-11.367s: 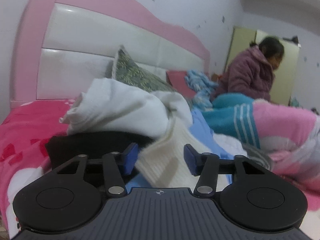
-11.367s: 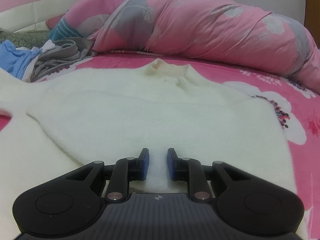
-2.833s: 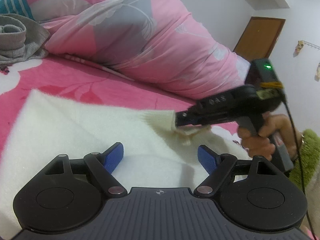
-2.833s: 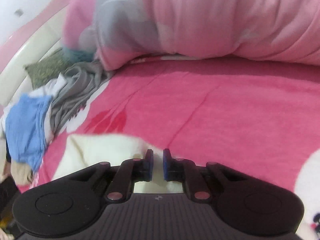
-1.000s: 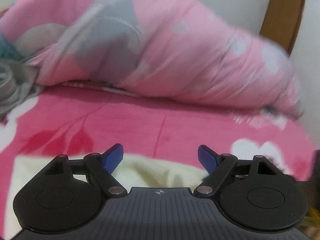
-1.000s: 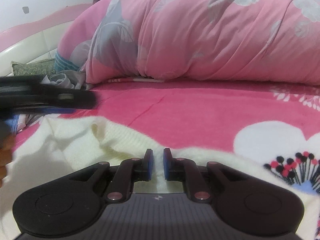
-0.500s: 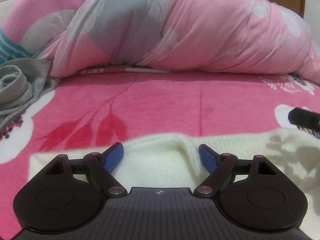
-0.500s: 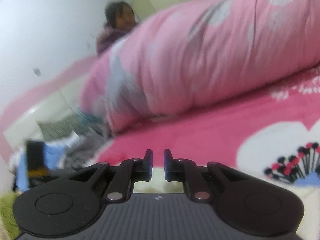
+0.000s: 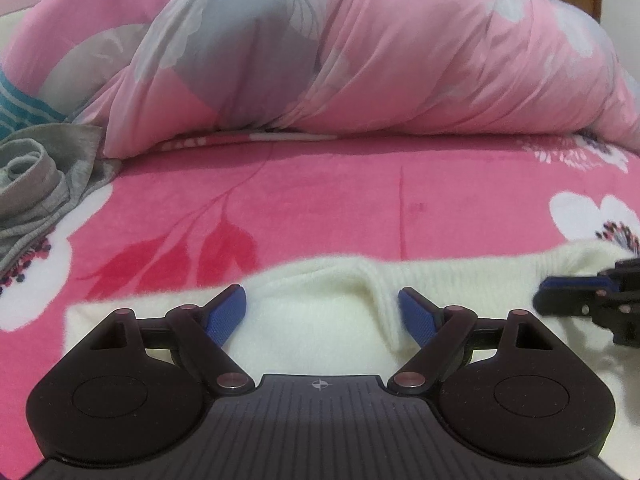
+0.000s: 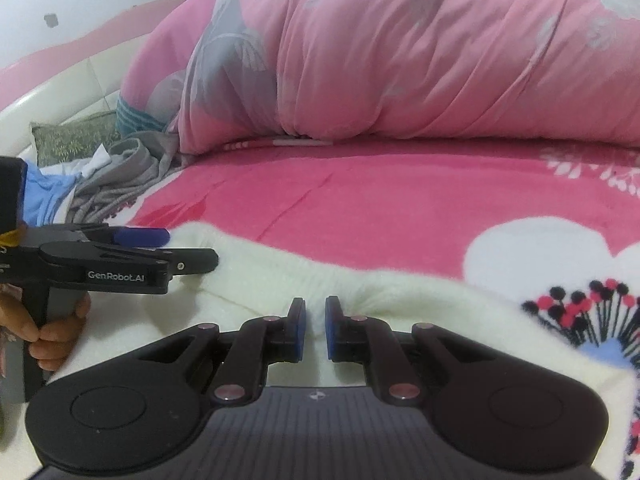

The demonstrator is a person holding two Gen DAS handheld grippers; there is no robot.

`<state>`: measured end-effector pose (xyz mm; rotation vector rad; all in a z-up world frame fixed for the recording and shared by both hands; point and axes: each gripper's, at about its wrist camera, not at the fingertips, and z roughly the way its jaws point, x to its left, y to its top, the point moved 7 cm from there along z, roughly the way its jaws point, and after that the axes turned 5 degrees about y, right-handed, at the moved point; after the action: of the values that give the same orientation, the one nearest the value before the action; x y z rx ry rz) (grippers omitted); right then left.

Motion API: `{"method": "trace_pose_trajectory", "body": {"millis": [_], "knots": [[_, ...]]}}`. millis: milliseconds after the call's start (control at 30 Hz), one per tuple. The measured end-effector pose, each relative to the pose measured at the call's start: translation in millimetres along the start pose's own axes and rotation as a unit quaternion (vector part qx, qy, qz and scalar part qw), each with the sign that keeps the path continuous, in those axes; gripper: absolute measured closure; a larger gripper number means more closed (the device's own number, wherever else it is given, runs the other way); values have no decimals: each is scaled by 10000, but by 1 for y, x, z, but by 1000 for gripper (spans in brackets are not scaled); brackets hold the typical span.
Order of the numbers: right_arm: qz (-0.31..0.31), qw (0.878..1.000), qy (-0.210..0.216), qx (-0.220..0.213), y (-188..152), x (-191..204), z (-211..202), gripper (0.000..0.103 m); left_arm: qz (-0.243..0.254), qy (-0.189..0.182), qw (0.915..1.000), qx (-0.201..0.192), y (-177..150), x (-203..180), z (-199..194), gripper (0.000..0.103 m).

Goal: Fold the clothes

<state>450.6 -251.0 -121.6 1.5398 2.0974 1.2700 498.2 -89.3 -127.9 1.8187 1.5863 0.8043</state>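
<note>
The cream knitted sweater (image 9: 320,320) looks soft and fuzzy, with a ribbed edge, and it lies on a bright pink plush bed blanket (image 9: 340,208) of matt, velvety fleece printed with flowers. Behind it, the puffy pink and grey floral quilt (image 9: 360,52) is smooth woven cloth with a faint sheen, and the crumpled grey jersey garment (image 9: 36,184) is matt. Each black hand-held gripper (image 9: 322,312) (image 10: 313,328) is matt plastic with small shiny metal pivot pins and rough-textured blue pads (image 9: 226,312).

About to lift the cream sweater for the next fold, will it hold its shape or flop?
Probably flop: the cream sweater is a soft fuzzy knit, already rumpled into a ridge. Likely light but bulky. The fuzz should grip the right claw rather than slip.
</note>
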Motion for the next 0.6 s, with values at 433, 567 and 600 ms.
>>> {"method": "trace_pose_trajectory", "body": {"millis": [433, 567, 600], "knots": [[565, 9984, -74, -3, -4, -4, -20, 91, 47, 655, 9978, 130, -21, 3, -45, 16], [849, 9959, -172, -276, -11, 12, -73, 91, -74, 551, 9985, -5, -34, 9, -91, 16], [789, 9961, -227, -339, -15, 20, -88, 91, -167, 487, 9987, -12, -38, 12, -103, 16]]}}
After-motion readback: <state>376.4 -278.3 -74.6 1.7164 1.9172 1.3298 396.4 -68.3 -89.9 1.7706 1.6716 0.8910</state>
